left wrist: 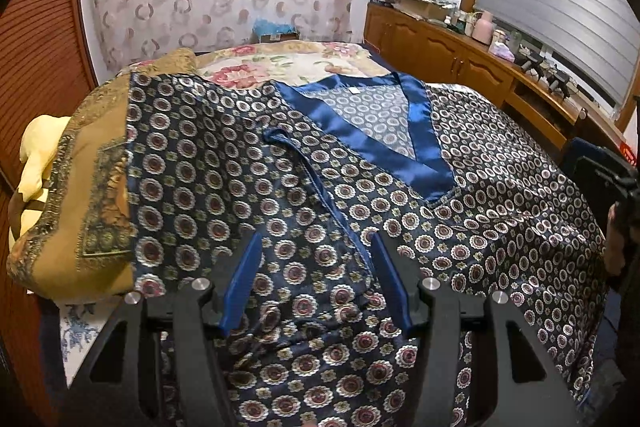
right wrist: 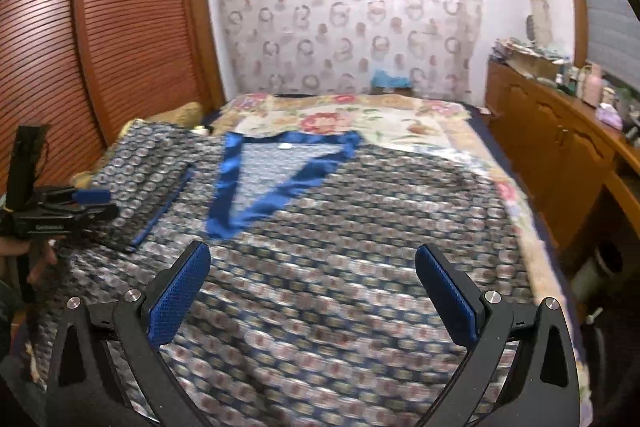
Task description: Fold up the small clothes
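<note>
Satin, navy-patterned robe [left wrist: 460, 187] lies spread on the bed [right wrist: 400, 123], its left sleeve folded inward. Left gripper [left wrist: 316, 247] hovers over that near fold, jaws parted, empty. Right gripper [right wrist: 312, 267] gapes wide above the robe's near middle.

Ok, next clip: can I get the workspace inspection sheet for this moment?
Surface: bed with floral cream bedspread, mostly covered by the garment.
Job's things: navy satin top with medallion print and blue V-neck trim, spread flat; its left side folded in over the body.
Clutter: tan patterned cushion and pale yellow cloth at the bed's left edge.
Grippers: left tongs open over the fabric, gripping nothing; right tongs wide open, empty, above the garment.
Cables: nothing seen.
Surroundings: louvred wooden wardrobe, ring-patterned curtain, wooden sideboard with bottles, window blind.
</note>
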Demonstrator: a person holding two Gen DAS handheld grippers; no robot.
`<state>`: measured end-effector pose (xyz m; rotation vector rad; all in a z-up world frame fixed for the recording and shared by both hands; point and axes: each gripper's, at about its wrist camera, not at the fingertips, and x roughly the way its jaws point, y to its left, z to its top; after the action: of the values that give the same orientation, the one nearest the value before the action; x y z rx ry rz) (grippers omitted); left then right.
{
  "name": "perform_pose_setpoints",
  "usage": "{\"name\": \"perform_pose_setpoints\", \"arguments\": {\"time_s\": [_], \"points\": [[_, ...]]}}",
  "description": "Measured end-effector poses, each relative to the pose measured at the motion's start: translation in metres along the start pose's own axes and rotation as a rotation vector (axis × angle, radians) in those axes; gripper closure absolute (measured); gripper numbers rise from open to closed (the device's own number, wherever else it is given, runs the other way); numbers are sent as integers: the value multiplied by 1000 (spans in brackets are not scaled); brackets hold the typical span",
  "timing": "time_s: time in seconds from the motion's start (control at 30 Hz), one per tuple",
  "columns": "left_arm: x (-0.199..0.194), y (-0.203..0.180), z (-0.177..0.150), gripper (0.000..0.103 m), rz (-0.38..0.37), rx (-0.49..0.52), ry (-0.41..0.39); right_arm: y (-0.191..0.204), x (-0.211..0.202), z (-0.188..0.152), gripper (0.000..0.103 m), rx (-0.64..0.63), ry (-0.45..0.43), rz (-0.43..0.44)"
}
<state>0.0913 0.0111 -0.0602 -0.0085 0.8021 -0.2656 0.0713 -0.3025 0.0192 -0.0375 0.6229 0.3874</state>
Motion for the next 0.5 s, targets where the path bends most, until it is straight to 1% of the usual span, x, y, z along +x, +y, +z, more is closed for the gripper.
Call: {"name": "perform_pose_setpoints", "arguments": {"time_s": [0.17,0.33,0.5], "points": [[11,-6,-2,47,-6,8,30,-41,-3,-14,0,8,41,-93],[22,-9,-4,47,-3,12,61,-77,-5,-23,0,22,80,-163],[30,-12,-8,47,-1,19,85,-108,-8,-29,3,46,100,-202]]}}
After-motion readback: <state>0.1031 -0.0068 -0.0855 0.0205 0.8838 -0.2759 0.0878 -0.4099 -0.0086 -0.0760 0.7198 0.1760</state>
